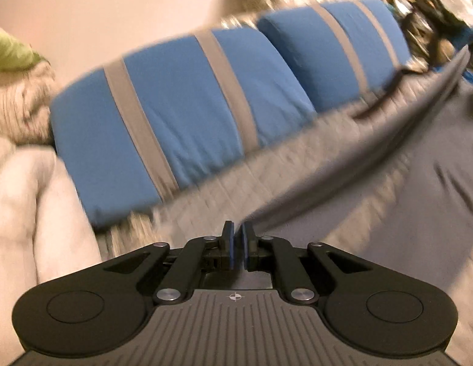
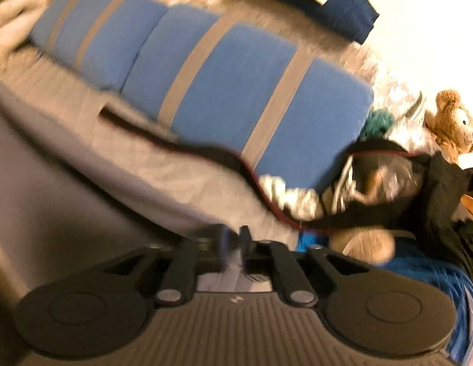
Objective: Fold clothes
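Observation:
A grey garment lies spread over the quilted bed cover. One edge rises as a taut ridge straight to my left gripper, whose blue pads stand almost together and pinch that edge. In the right wrist view the same grey garment fills the left side and reaches up to my right gripper. Its fingers stand a little apart, with pale cloth blurred in the gap and no clear pinch. Both views are smeared by motion.
Two blue pillows with grey stripes line the far side of the bed. A black garment with red trim, a teddy bear and a heap of clothes crowd the right. A beige blanket lies at the left.

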Action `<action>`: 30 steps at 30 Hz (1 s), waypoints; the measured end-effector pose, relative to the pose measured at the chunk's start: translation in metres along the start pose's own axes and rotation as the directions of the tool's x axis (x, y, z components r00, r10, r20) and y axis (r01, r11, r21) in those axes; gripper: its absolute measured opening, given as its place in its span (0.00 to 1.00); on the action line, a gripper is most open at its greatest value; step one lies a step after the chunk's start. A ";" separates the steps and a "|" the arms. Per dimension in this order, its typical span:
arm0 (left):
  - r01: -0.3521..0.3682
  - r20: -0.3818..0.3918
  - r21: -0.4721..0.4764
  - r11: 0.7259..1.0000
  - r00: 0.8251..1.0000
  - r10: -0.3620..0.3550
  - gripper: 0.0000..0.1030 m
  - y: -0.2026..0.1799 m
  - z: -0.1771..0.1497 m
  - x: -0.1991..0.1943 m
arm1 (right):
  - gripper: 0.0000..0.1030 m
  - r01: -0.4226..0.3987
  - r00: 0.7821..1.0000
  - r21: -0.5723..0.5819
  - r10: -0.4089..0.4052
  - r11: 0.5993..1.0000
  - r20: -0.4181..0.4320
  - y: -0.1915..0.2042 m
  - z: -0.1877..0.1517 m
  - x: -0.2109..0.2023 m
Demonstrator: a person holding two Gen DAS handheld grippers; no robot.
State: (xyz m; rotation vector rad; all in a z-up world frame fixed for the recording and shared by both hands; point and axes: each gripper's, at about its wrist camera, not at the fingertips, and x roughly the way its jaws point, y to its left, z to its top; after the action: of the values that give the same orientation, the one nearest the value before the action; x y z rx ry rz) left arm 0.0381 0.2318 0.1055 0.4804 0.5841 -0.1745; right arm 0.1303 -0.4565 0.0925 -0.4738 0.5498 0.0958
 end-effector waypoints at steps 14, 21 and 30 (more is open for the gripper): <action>0.063 0.023 0.034 0.997 0.998 -0.064 0.69 -0.061 0.045 -0.055 | 0.82 0.048 0.994 -0.201 -0.067 0.978 -0.087 0.042 -0.046 -0.039; 0.112 0.038 0.067 0.991 0.993 -0.115 0.72 -0.138 0.084 -0.034 | 0.84 0.118 0.980 -0.325 -0.163 0.938 -0.114 0.056 -0.065 -0.003; 0.220 0.064 0.062 0.974 0.973 -0.224 0.72 -0.210 0.111 -0.007 | 0.81 0.184 0.954 -0.584 -0.287 0.791 -0.088 0.063 -0.087 0.055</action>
State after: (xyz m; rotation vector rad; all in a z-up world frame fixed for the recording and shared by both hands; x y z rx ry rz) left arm 0.0254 -0.0059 0.1096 0.4593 0.5642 -0.4202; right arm 0.1221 -0.4418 -0.0269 -1.1489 0.6255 -0.0262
